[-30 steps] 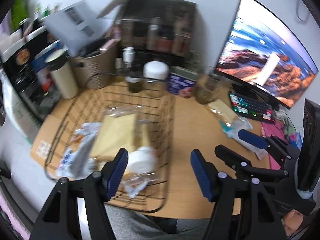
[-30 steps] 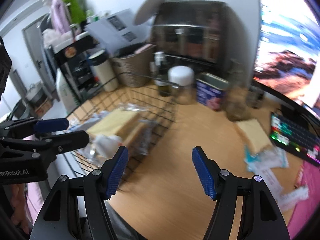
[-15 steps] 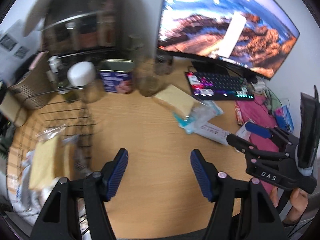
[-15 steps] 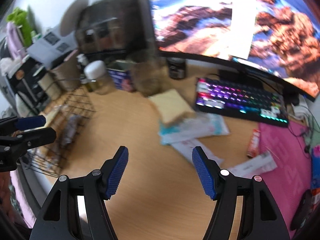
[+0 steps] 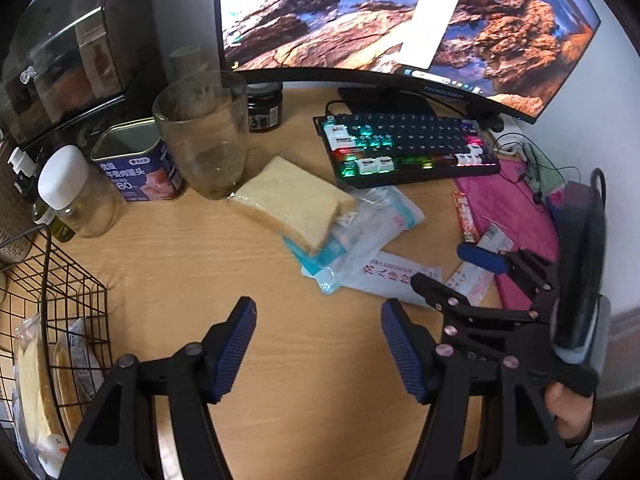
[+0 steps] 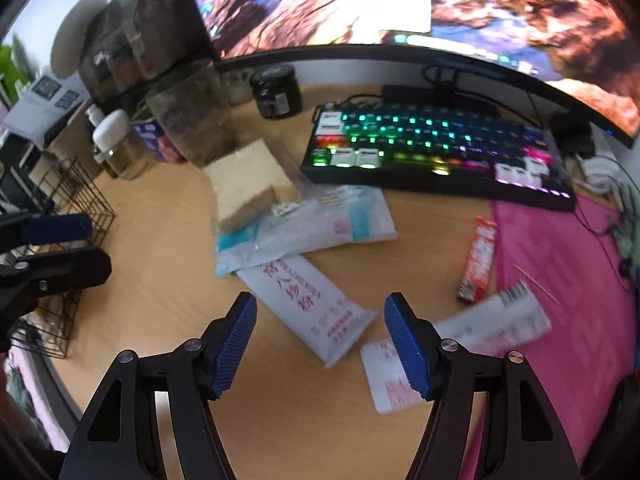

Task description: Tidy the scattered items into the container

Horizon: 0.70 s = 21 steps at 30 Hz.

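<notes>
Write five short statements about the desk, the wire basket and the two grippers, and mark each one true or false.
1. Both grippers hold nothing. True: the left gripper and the right gripper stand open over the desk.
2. The bagged bread slice lies inside the wire basket. False: it lies on the desk, on top of a clear packet with blue trim; other bagged items are in the basket.
3. The keyboard is lit. True.
4. The white sachet with red print is below the right gripper's fingers. True.
5. The glass jar stands to the right of the keyboard. False: it stands to its left, beside the blue tin.
</notes>
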Each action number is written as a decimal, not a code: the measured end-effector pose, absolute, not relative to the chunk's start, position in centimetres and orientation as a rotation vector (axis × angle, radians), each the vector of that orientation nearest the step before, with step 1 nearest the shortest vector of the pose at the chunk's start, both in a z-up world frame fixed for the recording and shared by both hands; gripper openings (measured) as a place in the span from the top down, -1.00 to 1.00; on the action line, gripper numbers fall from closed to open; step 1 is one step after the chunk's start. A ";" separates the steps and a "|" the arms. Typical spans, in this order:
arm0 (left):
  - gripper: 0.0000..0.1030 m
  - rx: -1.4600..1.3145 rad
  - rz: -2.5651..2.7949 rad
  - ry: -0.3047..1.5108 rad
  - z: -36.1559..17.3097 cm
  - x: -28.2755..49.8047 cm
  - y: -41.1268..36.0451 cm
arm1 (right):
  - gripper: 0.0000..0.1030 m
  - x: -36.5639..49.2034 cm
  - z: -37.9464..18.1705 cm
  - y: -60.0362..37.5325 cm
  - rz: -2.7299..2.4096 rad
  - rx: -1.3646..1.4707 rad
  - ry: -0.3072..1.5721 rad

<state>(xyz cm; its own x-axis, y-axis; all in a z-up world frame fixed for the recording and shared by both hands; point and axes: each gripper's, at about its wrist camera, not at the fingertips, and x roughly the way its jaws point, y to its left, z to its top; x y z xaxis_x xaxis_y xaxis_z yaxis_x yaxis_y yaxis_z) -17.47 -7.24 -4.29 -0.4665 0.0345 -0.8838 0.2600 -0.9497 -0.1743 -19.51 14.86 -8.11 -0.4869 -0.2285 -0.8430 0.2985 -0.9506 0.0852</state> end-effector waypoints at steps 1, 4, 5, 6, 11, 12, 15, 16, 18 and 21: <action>-0.38 1.547 -2.540 0.435 -4.4 -17.6 -7.4 | -0.30 -19.9 -8.5 14.7 -2.483 1.389 0.124; -0.38 1.553 -2.525 0.441 -4.8 -18.0 -8.1 | -0.30 -21.0 -9.5 14.9 -2.510 1.420 0.139; -0.38 1.557 -2.521 0.442 -4.9 -18.1 -8.3 | -0.30 -21.3 -9.9 14.9 -2.519 1.431 0.148; -0.38 1.560 -2.519 0.443 -5.1 -18.2 -8.4 | -0.30 -21.6 -10.3 14.9 -2.523 1.442 0.161; -0.38 1.578 -2.518 0.452 -5.6 -18.6 -8.8 | -0.30 -21.7 -11.5 14.2 -2.502 1.476 0.220; -0.38 1.581 -2.520 0.450 -5.7 -18.6 -8.8 | -0.30 -21.4 -11.5 14.0 -2.502 1.476 0.233; -0.38 1.584 -2.525 0.454 -5.7 -18.5 -8.7 | -0.30 -20.0 -11.5 13.3 -2.483 1.468 0.255; -0.38 1.585 -2.525 0.453 -5.7 -18.5 -8.7 | -0.30 -19.3 -11.6 13.0 -2.473 1.469 0.257; -0.38 1.585 -2.527 0.453 -5.7 -18.1 -8.5 | -0.30 -18.2 -11.6 12.6 -2.435 1.478 0.253; -0.38 1.584 -2.528 0.454 -5.6 -17.6 -8.3 | -0.30 -16.3 -11.7 12.1 -2.371 1.509 0.209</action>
<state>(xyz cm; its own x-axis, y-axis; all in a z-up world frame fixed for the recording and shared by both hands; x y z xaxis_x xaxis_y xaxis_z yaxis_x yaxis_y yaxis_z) -17.65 -8.31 -5.58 -0.4434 0.0537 -0.8947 0.2611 -0.9472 -0.1862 -16.29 12.14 -11.73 -0.3893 -0.1902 -0.9013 0.3447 -0.9374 0.0490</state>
